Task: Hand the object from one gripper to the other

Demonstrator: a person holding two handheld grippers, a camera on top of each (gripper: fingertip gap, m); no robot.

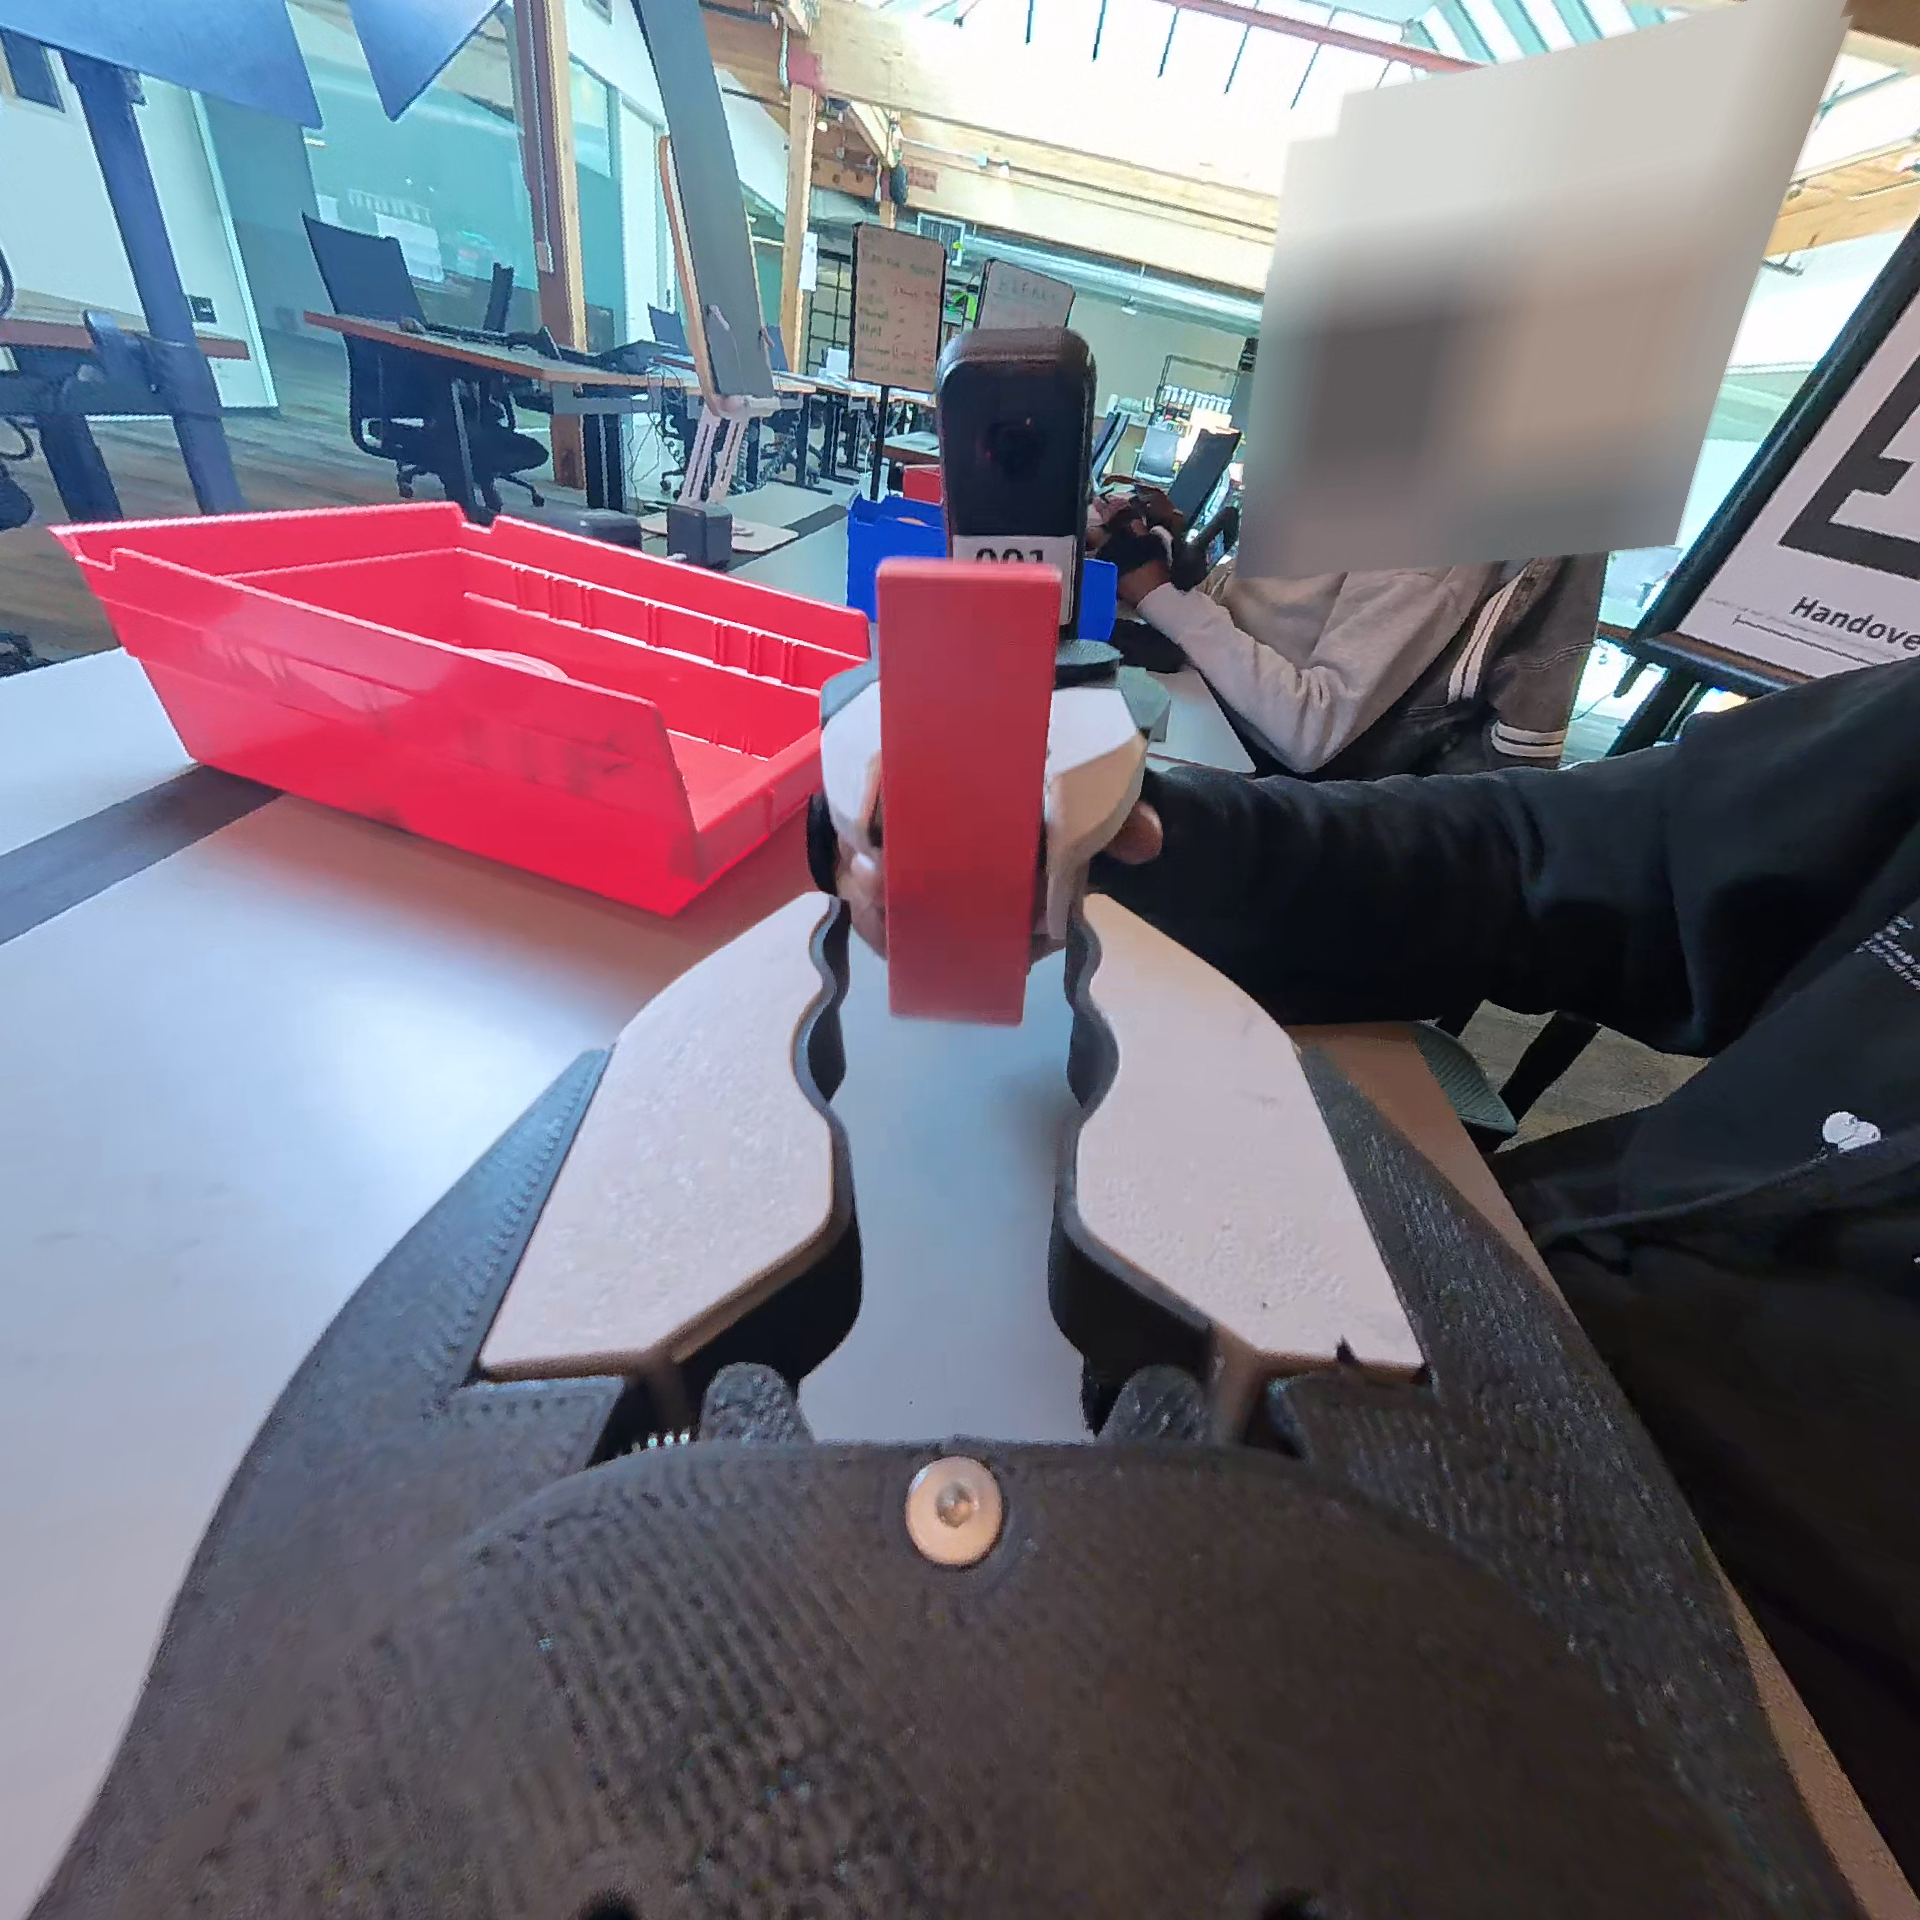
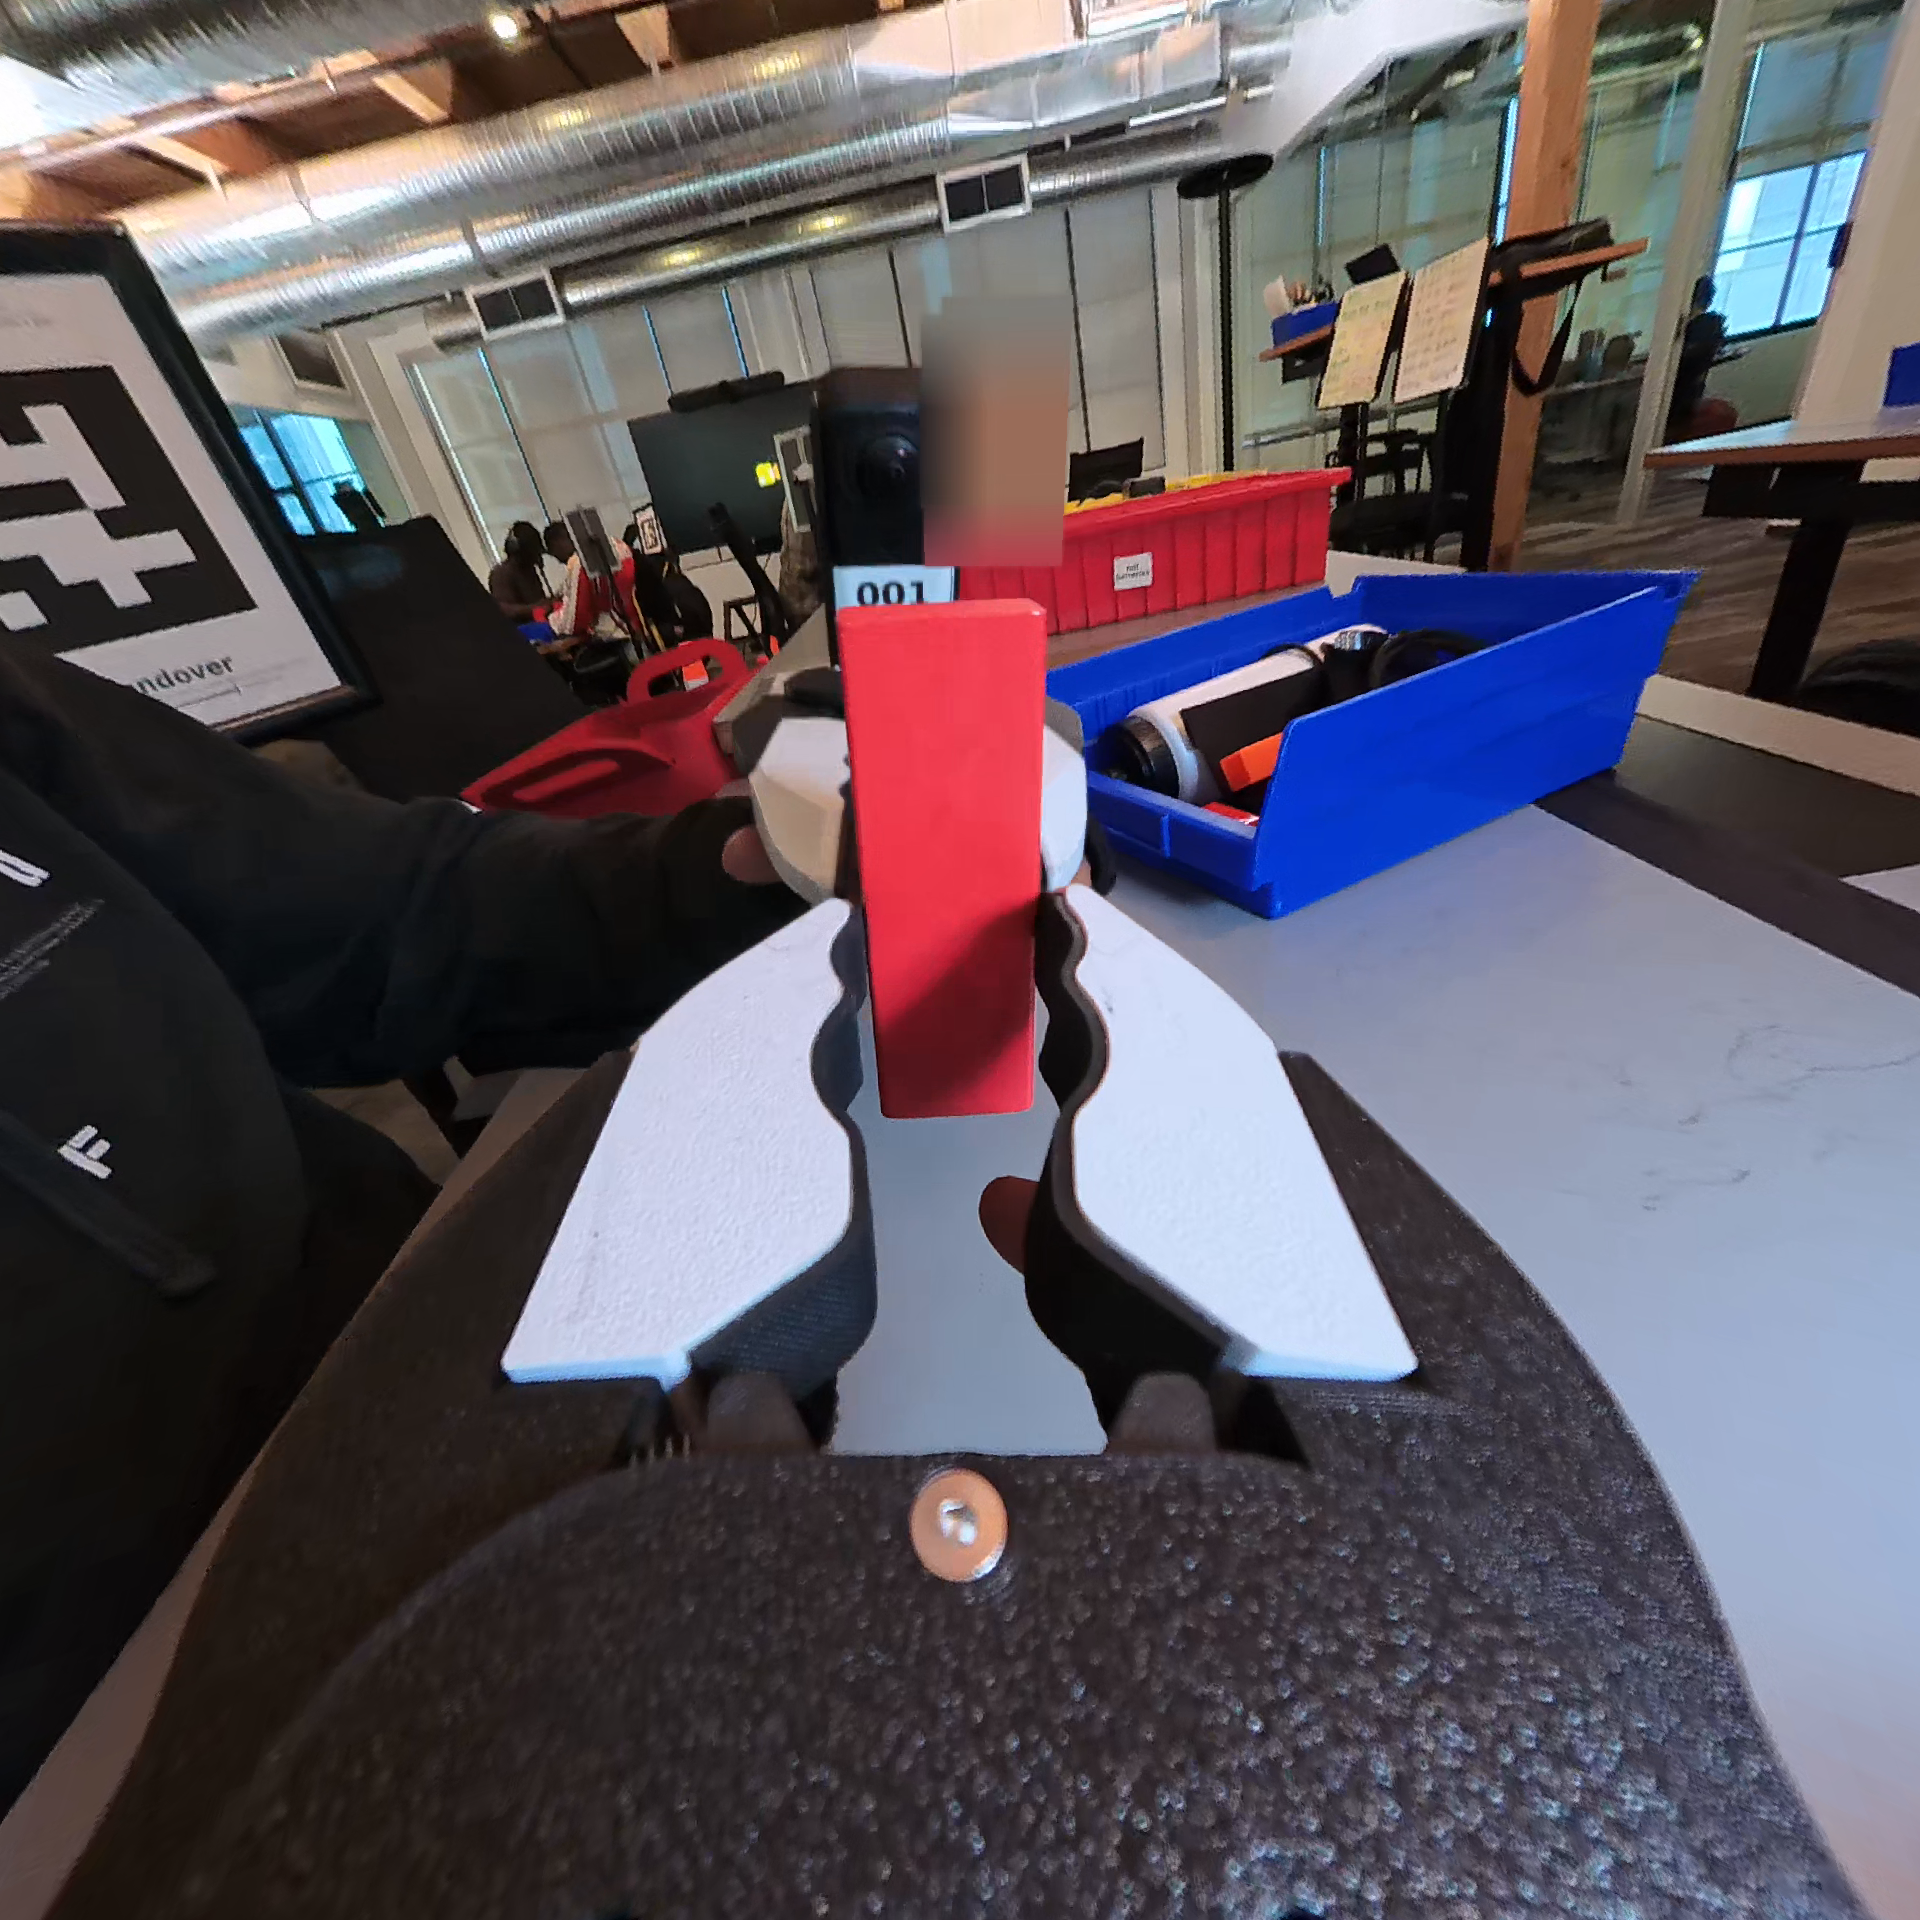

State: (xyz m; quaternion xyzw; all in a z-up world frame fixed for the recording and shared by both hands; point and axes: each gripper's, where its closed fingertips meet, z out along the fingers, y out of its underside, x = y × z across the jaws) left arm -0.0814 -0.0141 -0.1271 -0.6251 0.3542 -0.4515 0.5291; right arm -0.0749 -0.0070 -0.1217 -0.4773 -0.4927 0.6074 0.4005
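We hold a red block [image 1: 961,790] upright between our two grippers, which face each other above a pale grey table [image 1: 312,1091]. In the left wrist view, our left gripper [image 1: 954,951] has its fingertips on either side of the block's lower part; the left fingertip shows a thin gap beside the block, and we cannot tell whether this gripper presses the block or only brackets it. Behind the block in that view sits the right gripper [image 1: 1081,769], its white fingers showing on both sides of the block's middle. In the right wrist view, our right gripper [image 2: 948,971] has its dark inner pads drawn in against the sides of the block [image 2: 945,862], so it appears clamped on it, with the left gripper [image 2: 800,821] showing behind. Each gripper carries a black camera [image 1: 1016,447] standing above it. A red bin [image 1: 416,707] lies on the table to one side in the left wrist view, and a blue bin [image 2: 1434,769] holding a white cylinder and other items stands on the table in the right wrist view. A framed black-and-white sign [image 2: 114,499] stands near our dark sleeve [image 2: 364,914].
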